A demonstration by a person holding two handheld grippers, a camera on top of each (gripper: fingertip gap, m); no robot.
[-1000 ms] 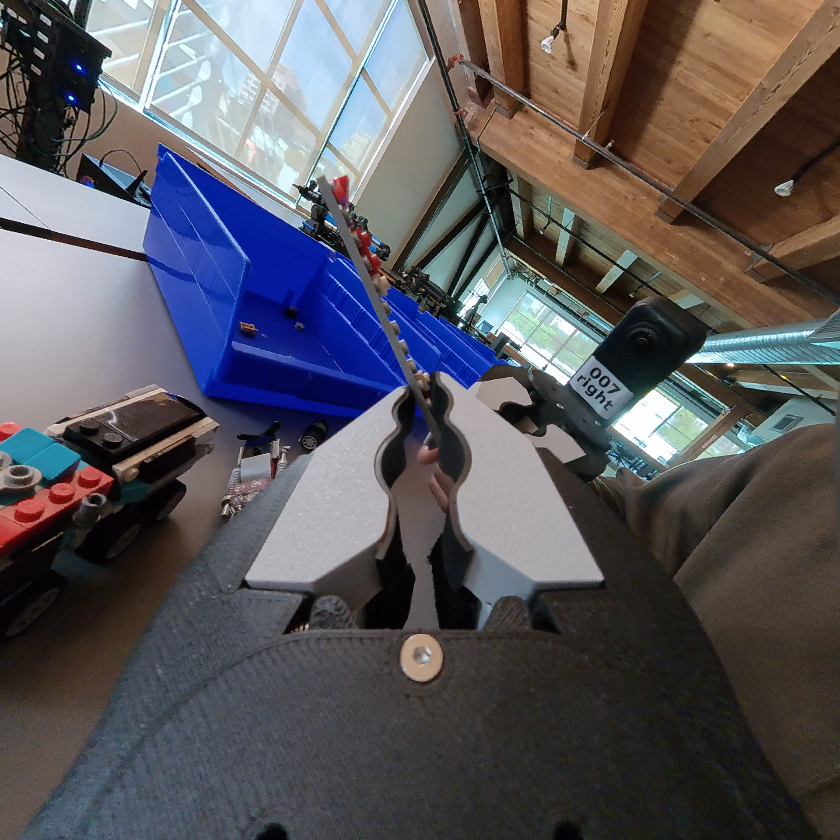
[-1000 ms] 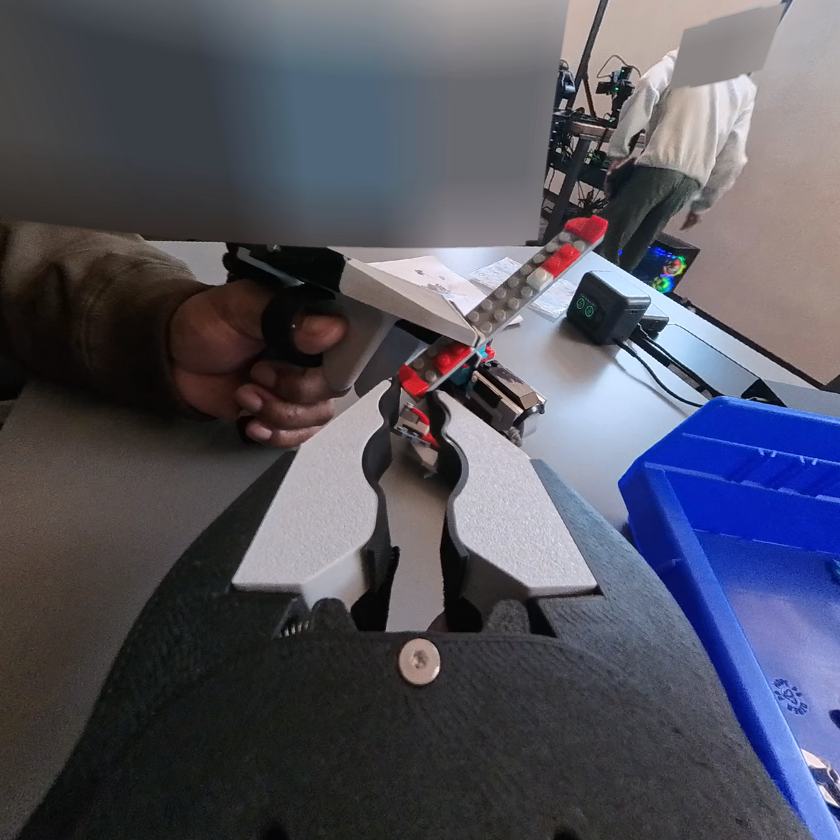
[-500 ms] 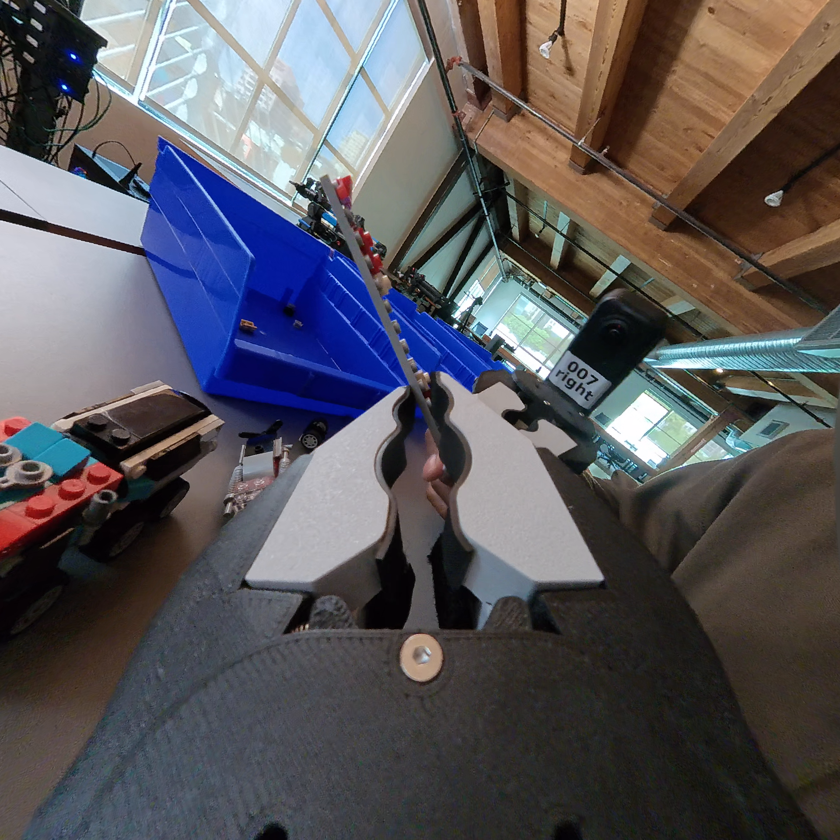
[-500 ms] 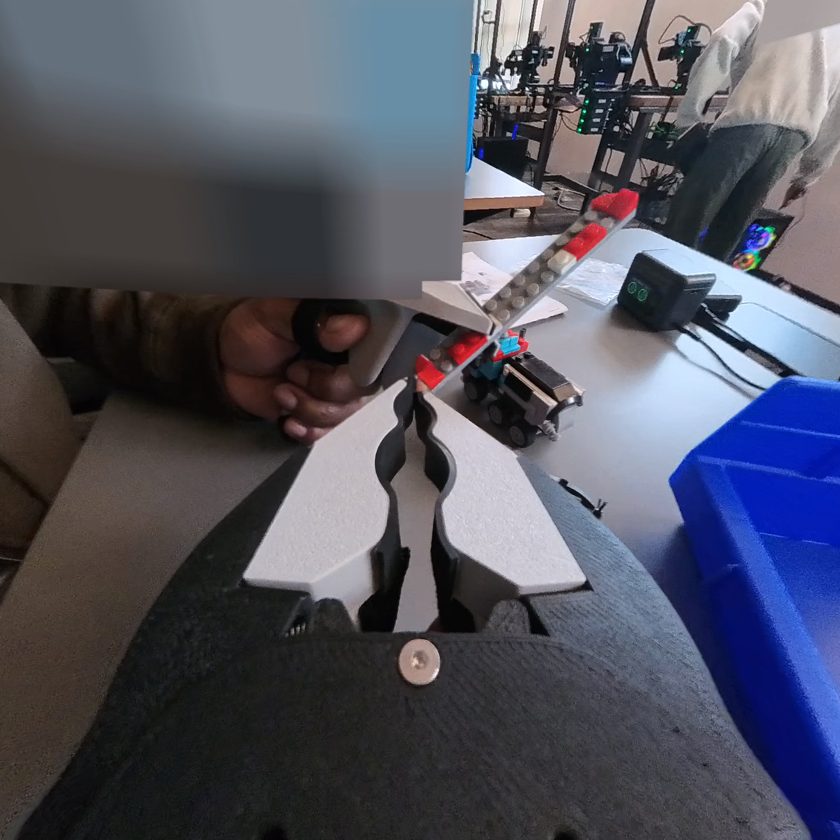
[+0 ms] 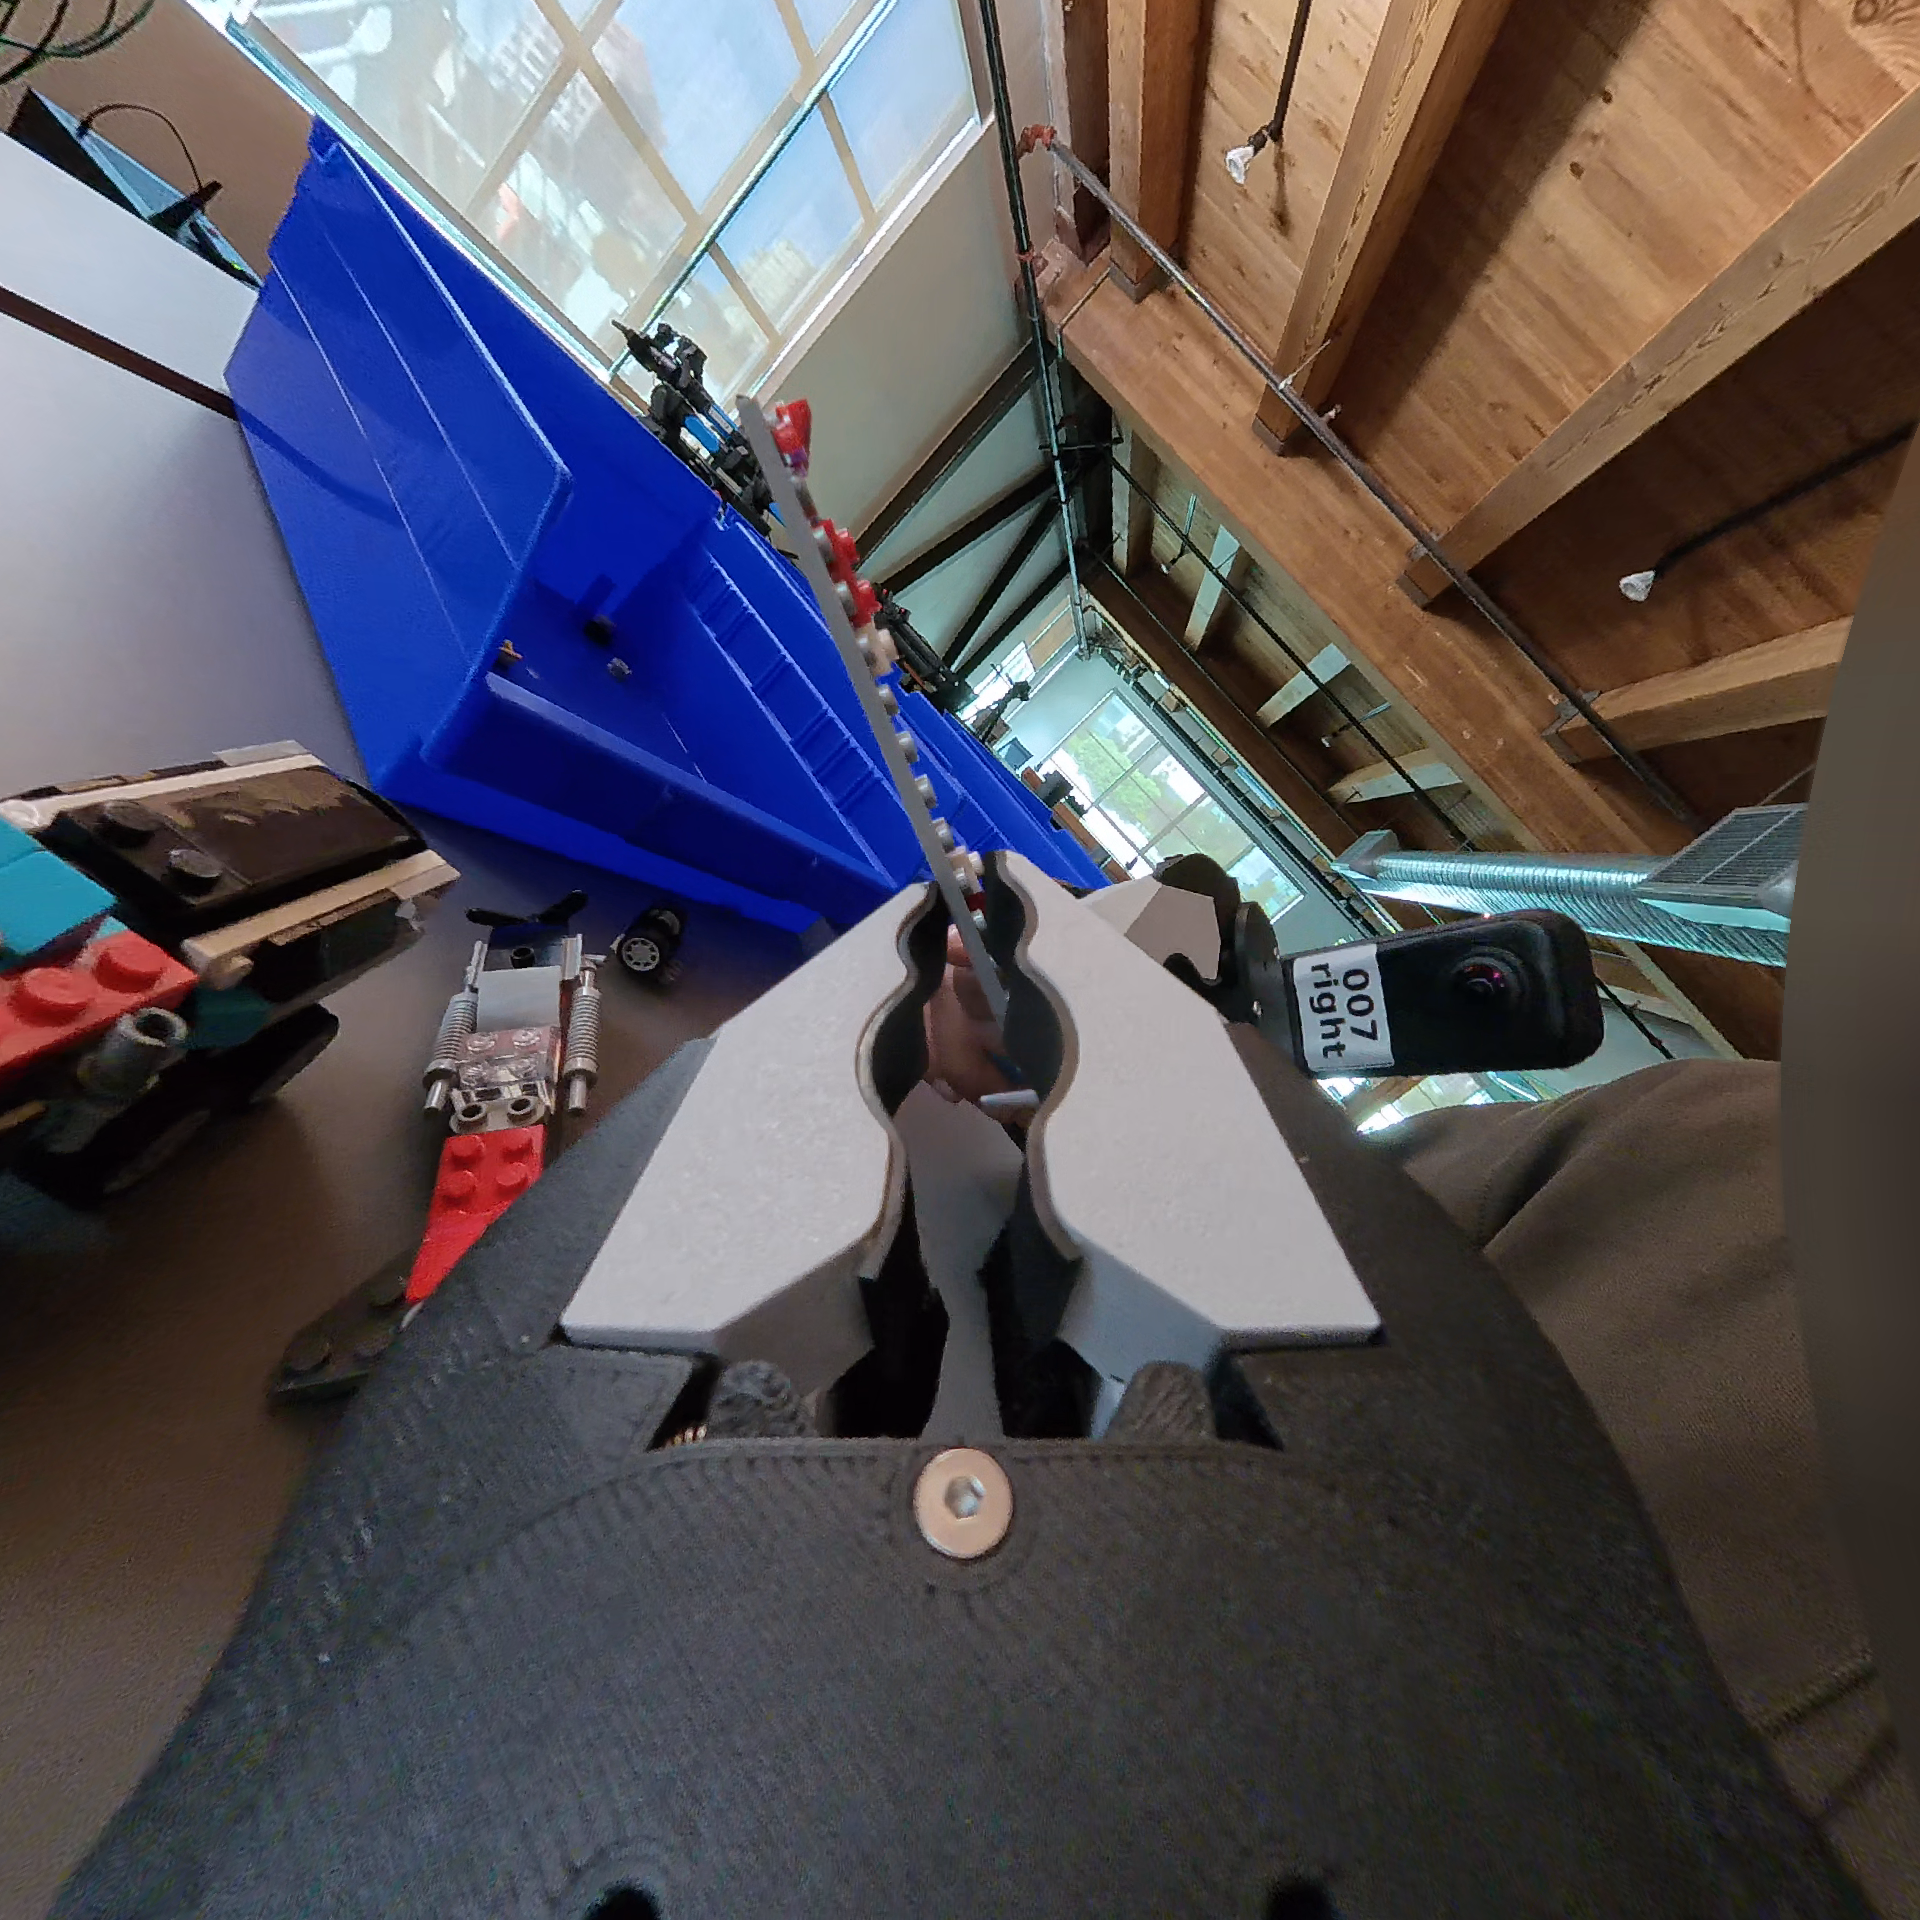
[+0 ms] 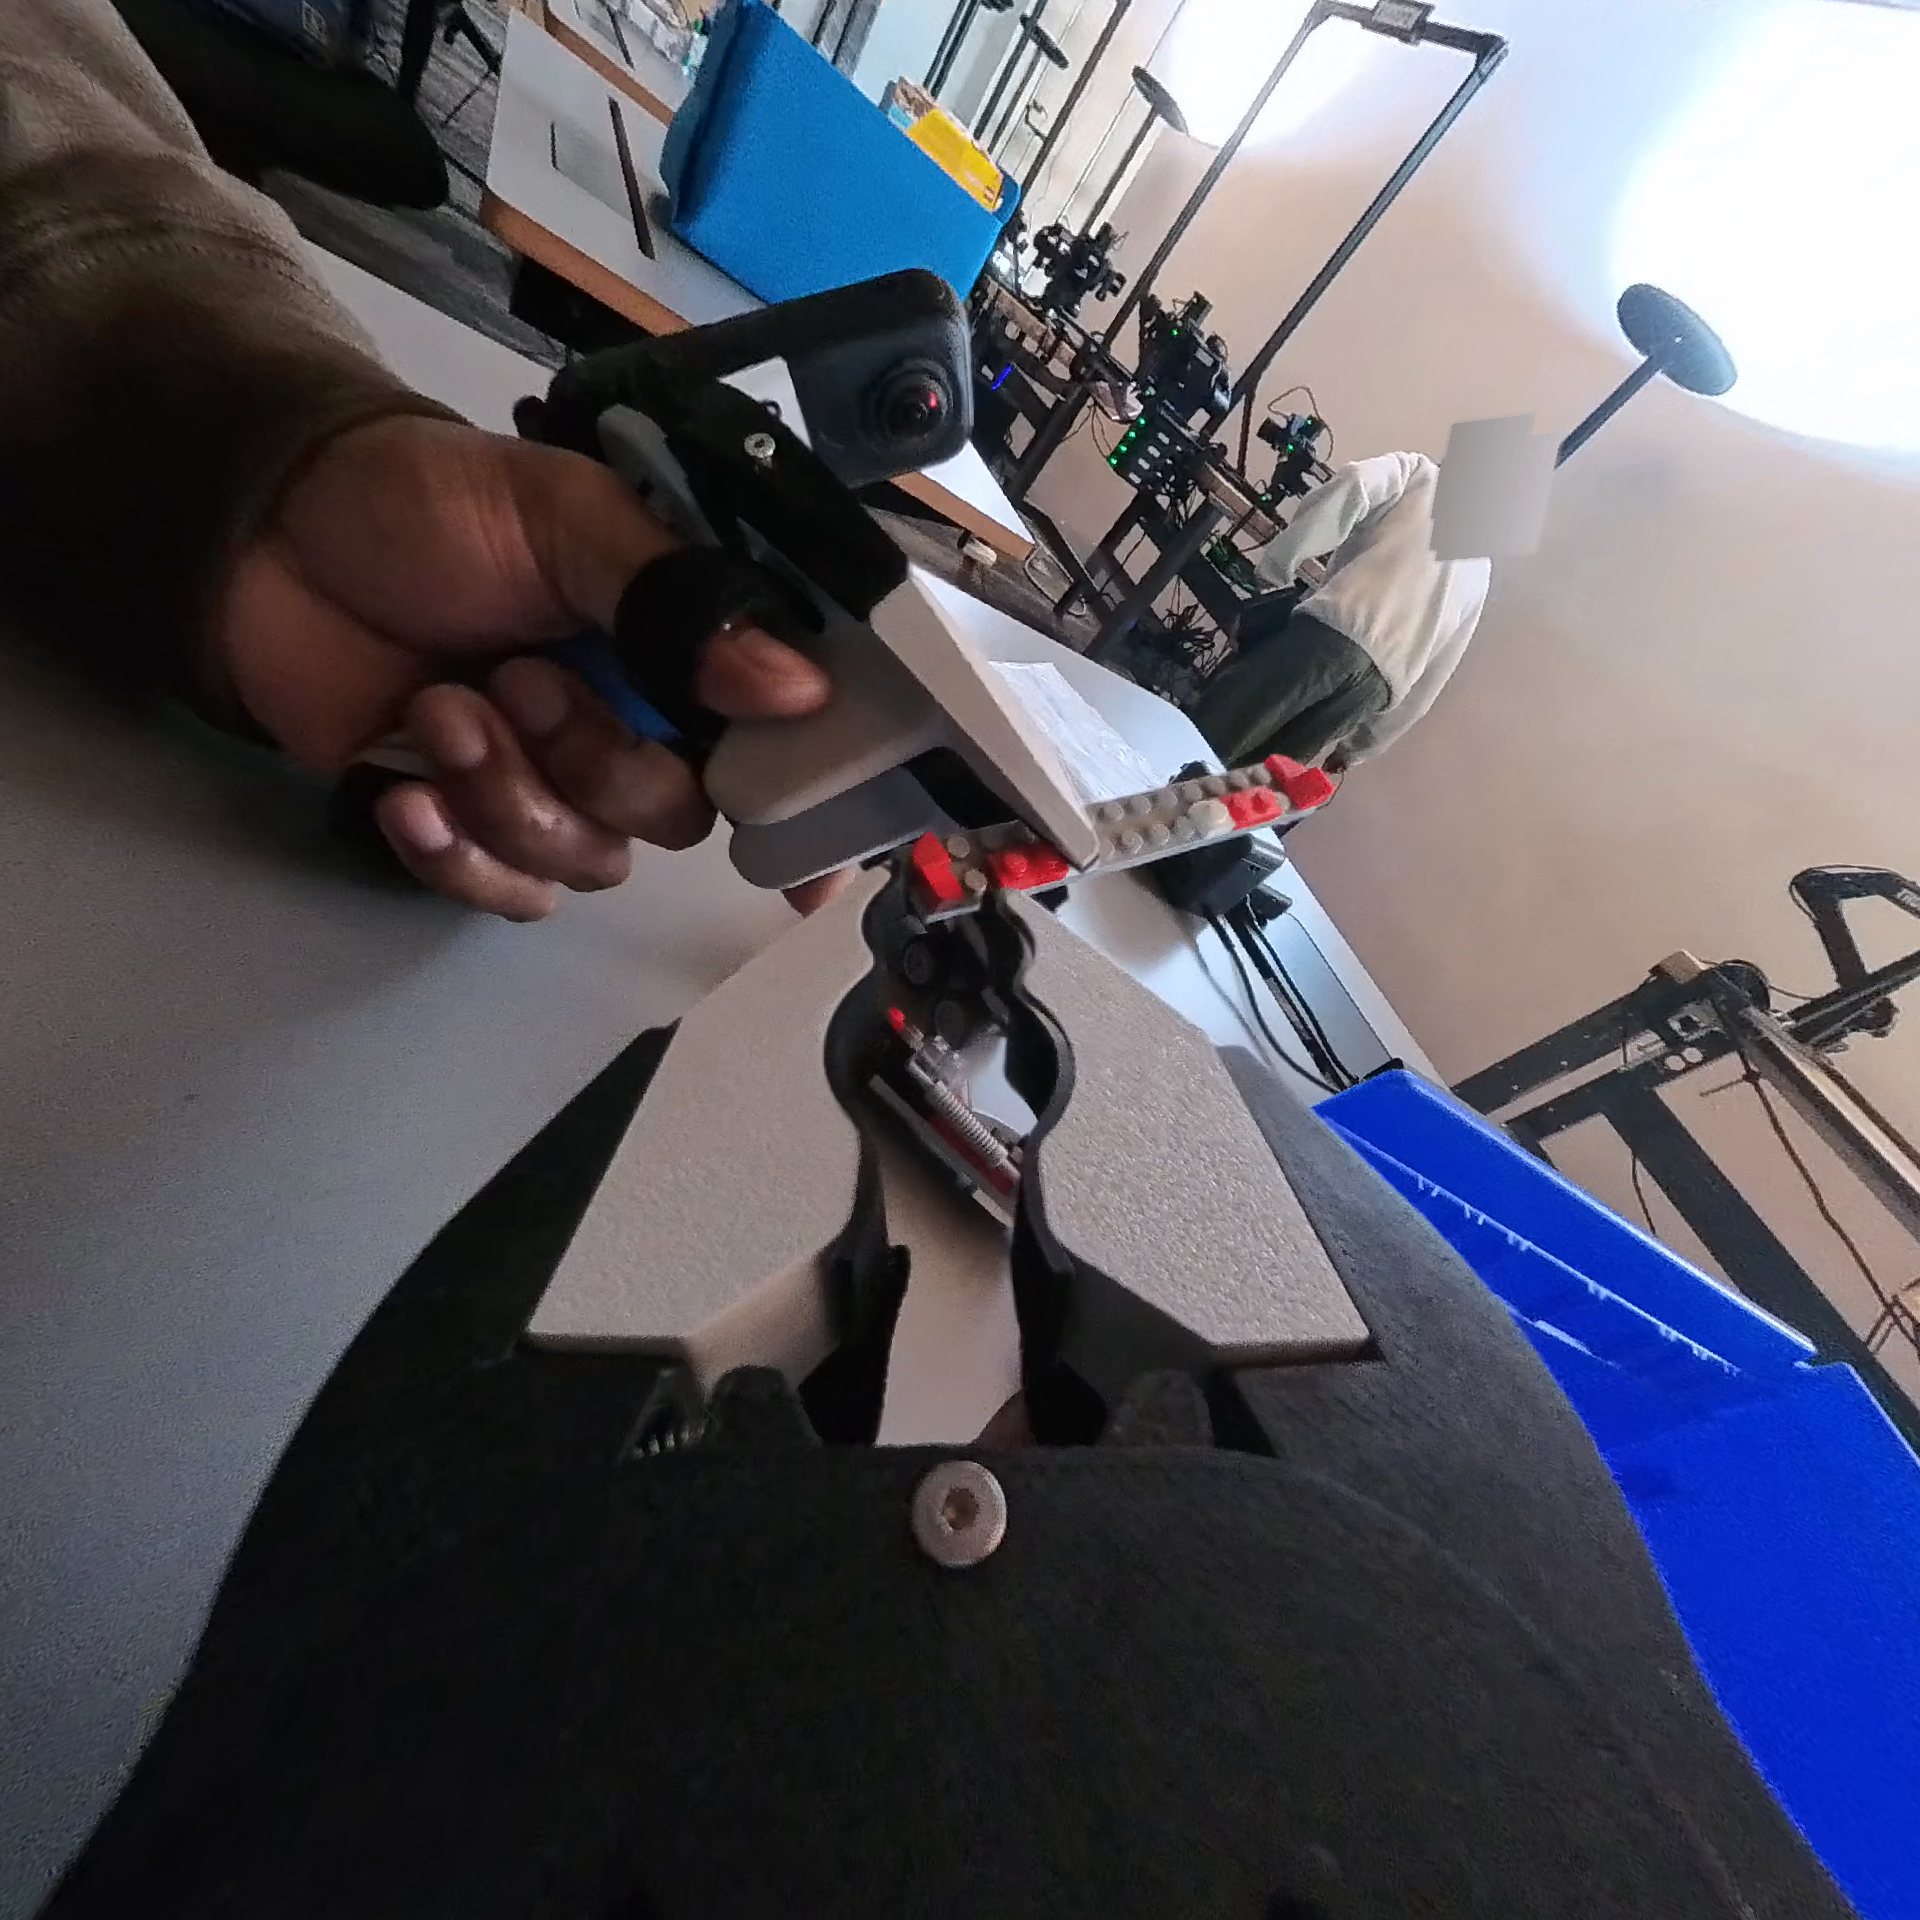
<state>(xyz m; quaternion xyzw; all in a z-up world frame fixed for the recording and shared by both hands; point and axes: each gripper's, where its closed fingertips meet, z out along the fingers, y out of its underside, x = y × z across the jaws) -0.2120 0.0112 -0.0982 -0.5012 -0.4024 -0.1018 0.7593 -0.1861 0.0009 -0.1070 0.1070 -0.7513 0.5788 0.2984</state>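
Jaws of left gripper [image 5: 966, 894] clamped on grey brick strip [image 5: 831, 582], right gripper [image 6: 951, 914] jaws apart beneath it, blue bin [image 5: 436, 540] behind.

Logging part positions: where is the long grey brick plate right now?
Both views show the long grey brick plate clamped in the left gripper, off the table, near the right gripper.

Daylight from windows [image 5: 582, 197]; blown-out glare upper right on wall [image 6: 1766, 239]. Strong fisheye bending at edges. Slight motion blur on hand [image 6: 499, 665].

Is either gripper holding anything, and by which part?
The left gripper clamps the long grey brick strip near its middle. The right gripper is beside the strip's end; hold unclear.
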